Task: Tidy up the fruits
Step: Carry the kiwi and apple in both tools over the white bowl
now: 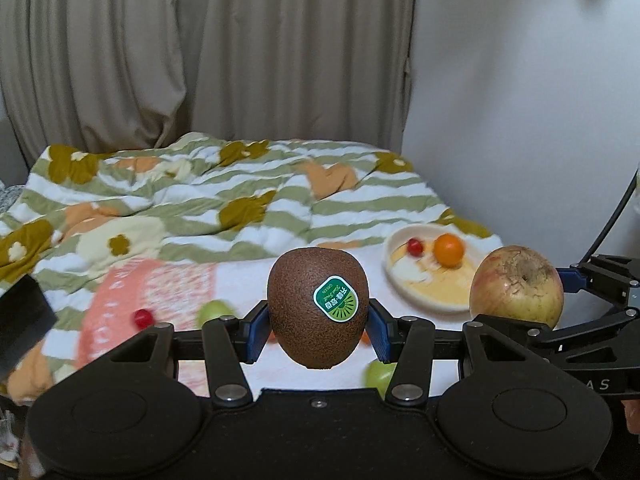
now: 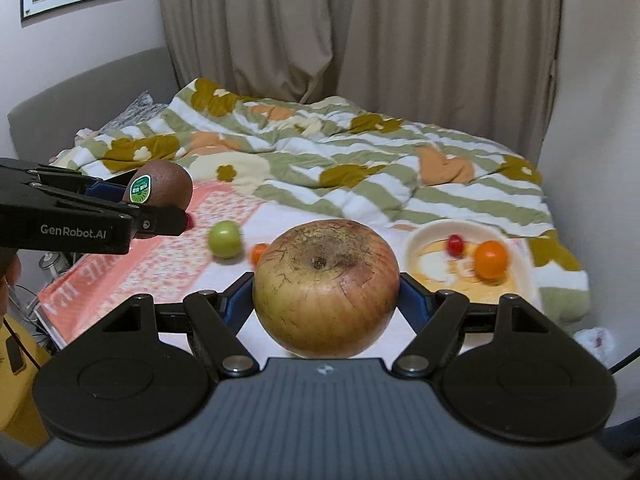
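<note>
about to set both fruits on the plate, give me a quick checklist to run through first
1. Left gripper clamped on the brown fuzzy kiwi with green sticker: ok.
2. Right gripper clamped on the large yellow-red apple: ok.
3. Both fruits lifted clear of the bed: ok.
4. Cream round plate has bare room beside the small orange fruit and red cherry tomato: cannot tell for both.
5. Plate sits level on the soft striped floral blanket: cannot tell.
6. Grippers apart from each other: ok.
</note>
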### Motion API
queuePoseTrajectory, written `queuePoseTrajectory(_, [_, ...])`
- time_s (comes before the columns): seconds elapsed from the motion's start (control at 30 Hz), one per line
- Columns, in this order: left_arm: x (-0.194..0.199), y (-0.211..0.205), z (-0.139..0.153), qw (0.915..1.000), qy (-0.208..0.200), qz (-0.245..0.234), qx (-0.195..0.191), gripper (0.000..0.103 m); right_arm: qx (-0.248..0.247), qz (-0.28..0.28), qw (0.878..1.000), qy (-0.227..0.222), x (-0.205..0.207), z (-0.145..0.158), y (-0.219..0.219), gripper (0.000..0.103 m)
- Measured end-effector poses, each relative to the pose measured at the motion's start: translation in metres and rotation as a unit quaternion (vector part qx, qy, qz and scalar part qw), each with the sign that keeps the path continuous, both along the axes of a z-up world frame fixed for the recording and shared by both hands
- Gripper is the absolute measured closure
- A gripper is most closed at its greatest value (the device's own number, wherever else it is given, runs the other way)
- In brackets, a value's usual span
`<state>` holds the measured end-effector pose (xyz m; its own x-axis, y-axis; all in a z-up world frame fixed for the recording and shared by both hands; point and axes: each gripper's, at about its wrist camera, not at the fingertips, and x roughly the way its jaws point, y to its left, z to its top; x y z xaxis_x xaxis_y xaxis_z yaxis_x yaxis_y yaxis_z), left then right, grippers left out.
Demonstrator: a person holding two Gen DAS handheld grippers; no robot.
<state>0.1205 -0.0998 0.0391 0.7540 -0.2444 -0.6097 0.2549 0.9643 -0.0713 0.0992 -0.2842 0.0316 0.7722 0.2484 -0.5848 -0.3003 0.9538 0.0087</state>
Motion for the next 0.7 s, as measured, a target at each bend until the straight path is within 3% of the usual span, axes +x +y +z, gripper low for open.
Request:
queuePoseTrajectory(0.3, [0.041, -0.083, -0.014, 0.9998, 0.014, 0.008, -0.016, 0.049, -0.029, -0.029, 0.999, -0.005, 0.036, -0.009, -0.092, 0.013])
queuePoseTrajectory(0.4, [0.060, -0.103, -0.023, 0.9995, 0.027, 0.000, -0.014, 0.049, -0.018, -0.046, 0.999, 0.007, 0.053, -0.018, -0.117, 0.013])
queuePoseTrajectory(0.7, [0.122, -0.146, -0.064, 0.9974, 0.064, -0.031, 0.008, 0.049, -0.003, -0.088, 0.996, 0.034, 0.106, -0.050, -0.155, 0.013])
